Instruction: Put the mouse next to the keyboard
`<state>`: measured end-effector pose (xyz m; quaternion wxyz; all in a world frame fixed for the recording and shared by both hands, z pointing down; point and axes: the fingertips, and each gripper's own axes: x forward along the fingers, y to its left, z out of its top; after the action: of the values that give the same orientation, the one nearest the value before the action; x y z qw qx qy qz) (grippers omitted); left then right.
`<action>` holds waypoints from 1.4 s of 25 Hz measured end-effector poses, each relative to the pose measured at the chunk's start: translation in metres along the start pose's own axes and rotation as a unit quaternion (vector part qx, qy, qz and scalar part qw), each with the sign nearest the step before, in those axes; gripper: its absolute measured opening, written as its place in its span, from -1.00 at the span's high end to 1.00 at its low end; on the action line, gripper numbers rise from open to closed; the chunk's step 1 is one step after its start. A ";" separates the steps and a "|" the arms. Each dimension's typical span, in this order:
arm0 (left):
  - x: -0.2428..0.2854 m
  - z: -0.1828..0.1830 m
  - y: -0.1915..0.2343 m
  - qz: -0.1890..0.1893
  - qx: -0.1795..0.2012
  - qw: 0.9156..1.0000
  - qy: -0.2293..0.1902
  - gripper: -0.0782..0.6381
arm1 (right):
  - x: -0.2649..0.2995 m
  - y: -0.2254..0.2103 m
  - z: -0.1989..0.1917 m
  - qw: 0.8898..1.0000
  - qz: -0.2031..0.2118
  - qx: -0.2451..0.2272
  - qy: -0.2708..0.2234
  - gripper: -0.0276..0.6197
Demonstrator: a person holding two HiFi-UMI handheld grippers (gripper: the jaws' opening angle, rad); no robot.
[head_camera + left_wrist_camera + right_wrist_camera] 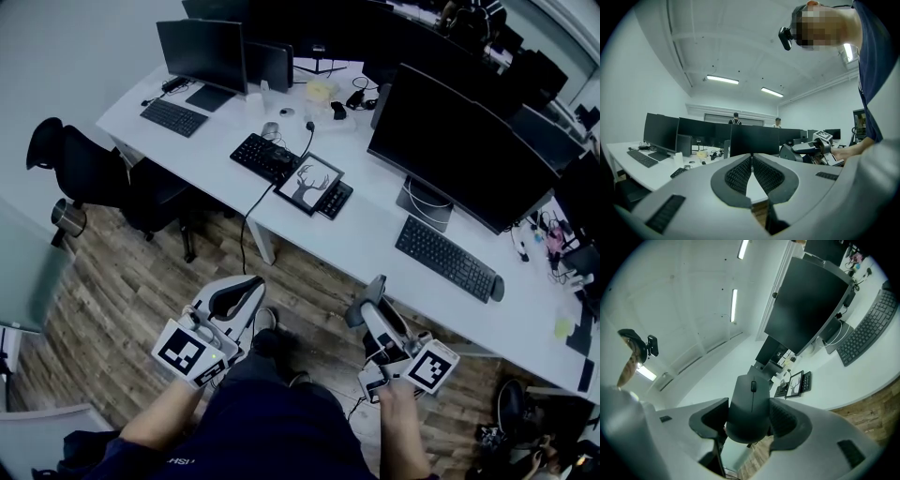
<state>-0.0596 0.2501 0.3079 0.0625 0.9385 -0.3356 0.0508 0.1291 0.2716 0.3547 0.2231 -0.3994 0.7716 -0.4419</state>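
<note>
The right tongs [749,416] pinch a smooth dark grey mouse [750,401] with a slim scroll wheel [753,386], while the left tongs [751,159] sit pressed together, empty.

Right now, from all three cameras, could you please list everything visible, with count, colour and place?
Desk: one, white, across the head view.
Monitors: at least three, black, on the desk.
Keyboards: three, black, on the desk.
Deer picture: one, black frame, at the middle keyboard.
Office chair: one, black, left of the desk.
Floor: one, brown wood, under the desk.
People: two, far behind the monitors.
Mouse: one, dark grey, between the right tool's jaws.
Left tool: one, grey, jaws together, empty.
Right tool: one, grey, shut on the mouse.
</note>
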 end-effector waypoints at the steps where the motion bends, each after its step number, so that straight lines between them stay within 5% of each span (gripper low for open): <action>1: 0.002 0.000 0.007 0.000 -0.002 1.000 0.000 0.67 | 0.007 -0.001 0.001 1.000 -0.001 0.000 0.001 0.08; 35: 0.081 0.001 0.230 -0.034 -0.043 0.998 0.005 0.67 | 0.222 -0.037 0.038 0.998 -0.064 -0.011 0.019 0.08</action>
<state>-0.1439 0.0229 0.3373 0.1064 0.9457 -0.3048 0.0383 0.0424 0.0610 0.3691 0.1754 -0.4416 0.7537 -0.4541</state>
